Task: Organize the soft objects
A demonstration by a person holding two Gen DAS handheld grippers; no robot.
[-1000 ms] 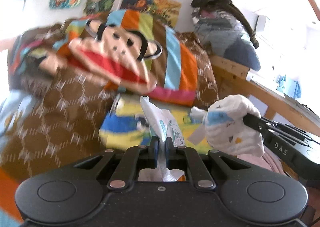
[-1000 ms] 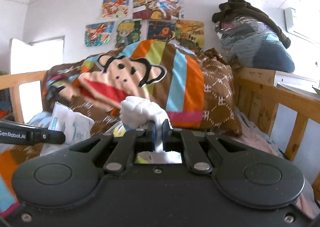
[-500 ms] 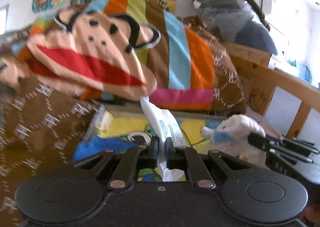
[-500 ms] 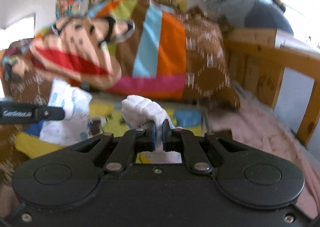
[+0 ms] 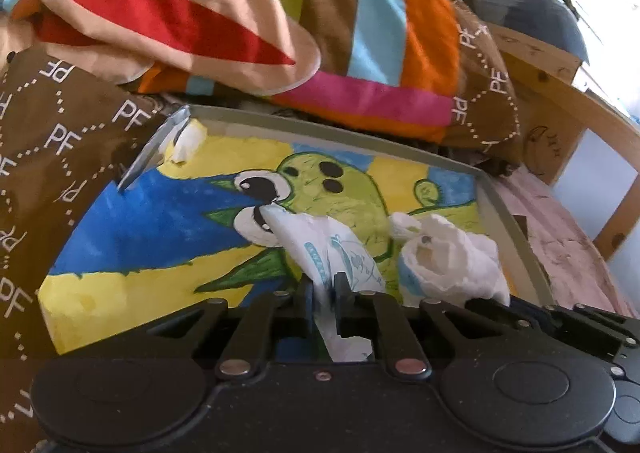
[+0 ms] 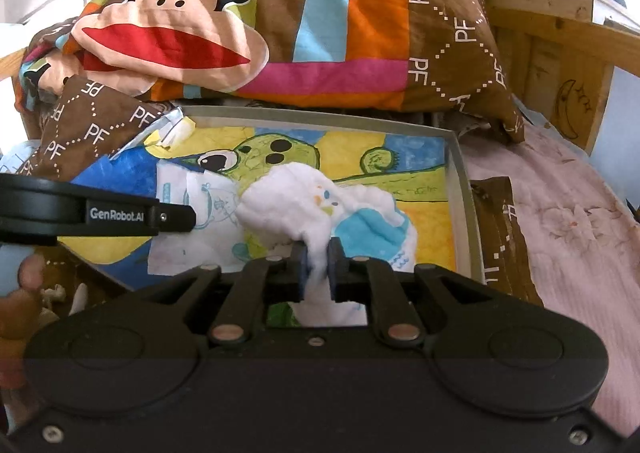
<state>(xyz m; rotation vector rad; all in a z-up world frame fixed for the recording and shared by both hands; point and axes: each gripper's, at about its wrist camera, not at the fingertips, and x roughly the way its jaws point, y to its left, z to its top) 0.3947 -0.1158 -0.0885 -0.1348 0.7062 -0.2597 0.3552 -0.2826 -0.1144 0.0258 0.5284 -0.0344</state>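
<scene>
Over the painted tray [image 5: 516, 213], the left gripper [image 5: 322, 295] pinches a printed white cloth [image 5: 332, 253], its jaws just easing apart. Beside it, the right gripper [image 6: 316, 265] clamps a fluffy white cloth [image 6: 304, 201], also just loosening.

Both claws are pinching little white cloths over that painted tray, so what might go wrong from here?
The left gripper has been easing open with the printed cloth between its pads, so it may drop crumpled. The fluffy cloth in the right gripper may land on it. The tray lies on soft bedding and might tip.
</scene>
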